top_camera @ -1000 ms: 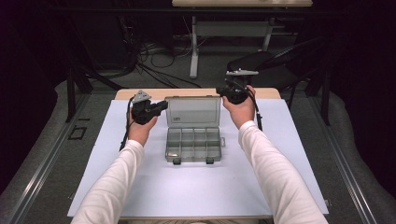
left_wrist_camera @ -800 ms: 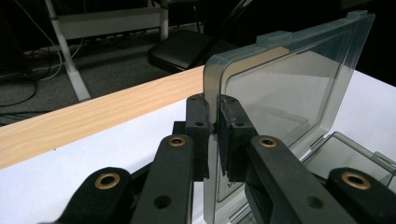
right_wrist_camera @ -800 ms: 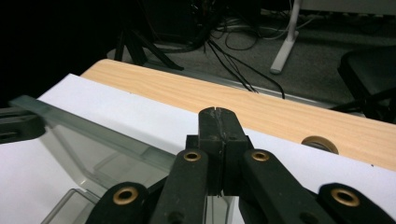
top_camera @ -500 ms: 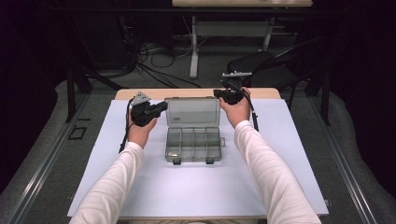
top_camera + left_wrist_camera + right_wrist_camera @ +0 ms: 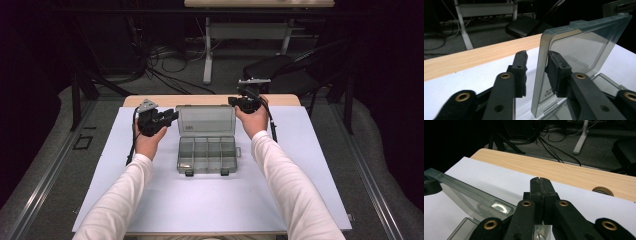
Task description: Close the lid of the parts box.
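Clear lid (image 5: 576,47) stands between the just-opened left gripper (image 5: 537,65); right gripper (image 5: 540,185) stays pressed together.

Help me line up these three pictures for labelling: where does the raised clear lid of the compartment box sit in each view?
High view: the lid stands open at centre, behind the box's compartments.
Left gripper view: the lid rises right of centre, its near edge between the left hand-held gripper jaws.
Right gripper view: the lid slants across the lower left.
Shared landmark: the wooden table edge beyond the white sheet.
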### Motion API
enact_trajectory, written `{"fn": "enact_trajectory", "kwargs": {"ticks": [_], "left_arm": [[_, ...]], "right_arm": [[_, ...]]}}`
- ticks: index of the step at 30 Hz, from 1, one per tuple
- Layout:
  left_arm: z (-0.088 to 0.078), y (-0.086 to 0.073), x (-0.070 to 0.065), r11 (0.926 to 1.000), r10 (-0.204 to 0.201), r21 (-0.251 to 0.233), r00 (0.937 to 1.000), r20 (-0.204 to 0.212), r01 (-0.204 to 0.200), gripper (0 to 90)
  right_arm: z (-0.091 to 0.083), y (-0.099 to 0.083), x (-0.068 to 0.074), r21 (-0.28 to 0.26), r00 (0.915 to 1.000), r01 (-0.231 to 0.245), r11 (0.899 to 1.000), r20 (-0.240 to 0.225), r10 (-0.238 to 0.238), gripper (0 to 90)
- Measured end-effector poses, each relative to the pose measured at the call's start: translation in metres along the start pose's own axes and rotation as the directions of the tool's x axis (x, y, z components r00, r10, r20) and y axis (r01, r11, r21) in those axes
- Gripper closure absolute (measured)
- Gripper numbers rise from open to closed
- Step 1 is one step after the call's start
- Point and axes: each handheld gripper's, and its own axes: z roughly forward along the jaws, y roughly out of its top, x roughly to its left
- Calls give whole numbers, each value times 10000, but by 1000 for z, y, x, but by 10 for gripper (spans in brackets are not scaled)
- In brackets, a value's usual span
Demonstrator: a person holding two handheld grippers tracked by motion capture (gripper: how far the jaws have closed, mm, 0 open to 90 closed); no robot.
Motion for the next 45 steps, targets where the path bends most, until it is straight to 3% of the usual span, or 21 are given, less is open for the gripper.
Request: {"fn": "enact_trajectory", "kwargs": {"ticks": [3, 8, 9, 12, 19, 30, 35, 45], "left_arm": [[-7, -1, -4, 9991, -392, -140, 9992, 32, 392, 610], [-22, -3, -9, 9966, -817, -53, 9967, -22, 817, 604], [-25, -3, -11, 9970, -771, 1, 9970, -19, 771, 608], [-32, -2, -19, 9995, -107, 303, 9994, -332, 117, 654], [-38, -1, -39, 9983, -227, 536, 9995, -217, 239, 781], [-24, -2, -55, 9963, -530, 668, 9984, -194, 541, 887], [-21, -3, -58, 9950, -756, 650, 9971, -112, 762, 899], [-21, -8, -71, 9959, -437, 789, 9989, -174, 449, 900]], "right_arm": [[-1, -2, 0, 43, 10000, 54, 10000, 5, -54, 899], [-3, -3, 1, -29, 9999, 125, 9999, -61, -125, 895], [-3, -4, 1, -22, 9999, 72, 10000, -76, -73, 893], [-4, -5, 1, -17, 9999, 74, 10000, -120, -74, 891], [-10, -9, 5, -58, 9996, 207, 9998, -216, -208, 892], [-16, -13, 12, -64, 9979, 341, 9994, -550, -344, 896], [-20, -18, 15, -78, 9968, 445, 9990, -657, -449, 900], [-29, -31, 23, -104, 9920, 742, 9972, -1021, -749, 900]]}}
